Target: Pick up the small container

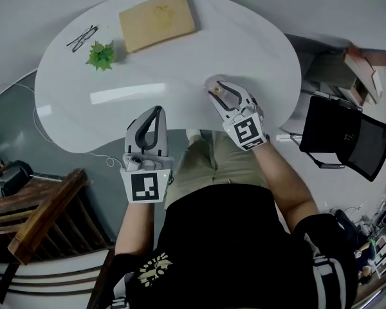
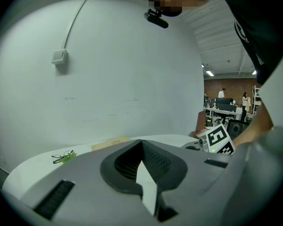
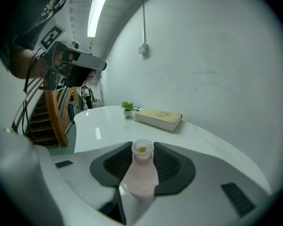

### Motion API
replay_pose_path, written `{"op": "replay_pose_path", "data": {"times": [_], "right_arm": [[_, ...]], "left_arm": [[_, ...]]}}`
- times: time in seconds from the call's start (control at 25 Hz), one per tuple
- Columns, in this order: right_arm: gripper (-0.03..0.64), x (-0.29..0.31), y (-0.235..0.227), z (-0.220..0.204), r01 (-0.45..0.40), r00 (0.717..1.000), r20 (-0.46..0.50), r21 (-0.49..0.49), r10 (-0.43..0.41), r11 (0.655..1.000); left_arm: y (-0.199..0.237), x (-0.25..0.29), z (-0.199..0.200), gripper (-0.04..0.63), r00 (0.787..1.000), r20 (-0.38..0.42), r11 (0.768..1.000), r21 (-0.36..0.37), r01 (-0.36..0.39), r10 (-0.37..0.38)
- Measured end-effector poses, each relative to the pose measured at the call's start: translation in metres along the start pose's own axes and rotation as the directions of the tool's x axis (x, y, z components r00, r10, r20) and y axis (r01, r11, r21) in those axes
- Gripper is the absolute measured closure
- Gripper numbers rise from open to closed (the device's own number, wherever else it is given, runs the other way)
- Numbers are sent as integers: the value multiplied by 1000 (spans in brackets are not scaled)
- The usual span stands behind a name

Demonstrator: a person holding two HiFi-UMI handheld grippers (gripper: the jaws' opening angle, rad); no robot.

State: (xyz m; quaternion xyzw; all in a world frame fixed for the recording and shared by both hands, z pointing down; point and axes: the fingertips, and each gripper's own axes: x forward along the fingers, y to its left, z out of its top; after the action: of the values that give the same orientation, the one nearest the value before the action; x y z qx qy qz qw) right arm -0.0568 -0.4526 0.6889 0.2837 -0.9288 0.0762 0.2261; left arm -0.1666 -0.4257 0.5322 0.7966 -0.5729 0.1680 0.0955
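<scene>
The small container [image 3: 142,171] is a pale pink bottle with a round open neck, seen close up in the right gripper view. My right gripper [image 3: 143,146] is shut on it, its dark pads pressing on both sides. In the head view this gripper [image 1: 217,87] is over the near right part of the white table [image 1: 180,69], and the container [image 1: 212,82] shows only as a pale spot at its tips. My left gripper [image 1: 157,111] is at the table's near edge, left of the right one, shut with nothing in it; its jaws [image 2: 141,142] meet at the tips.
A tan book [image 1: 157,19] lies at the far side of the table. A small green plant [image 1: 101,55] and a pair of glasses [image 1: 82,37] sit at the far left. A black chair [image 1: 347,137] stands to the right, a wooden stair rail [image 1: 38,217] to the left.
</scene>
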Motion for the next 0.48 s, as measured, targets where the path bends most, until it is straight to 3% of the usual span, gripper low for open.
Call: {"op": "replay_pose_path", "data": {"times": [0.48], "right_arm": [[465,-23,-5,22,19,999,-51,37,-17,999]], "left_arm": [[8,-12,25,577,999,44,999,34,2,-4]]}}
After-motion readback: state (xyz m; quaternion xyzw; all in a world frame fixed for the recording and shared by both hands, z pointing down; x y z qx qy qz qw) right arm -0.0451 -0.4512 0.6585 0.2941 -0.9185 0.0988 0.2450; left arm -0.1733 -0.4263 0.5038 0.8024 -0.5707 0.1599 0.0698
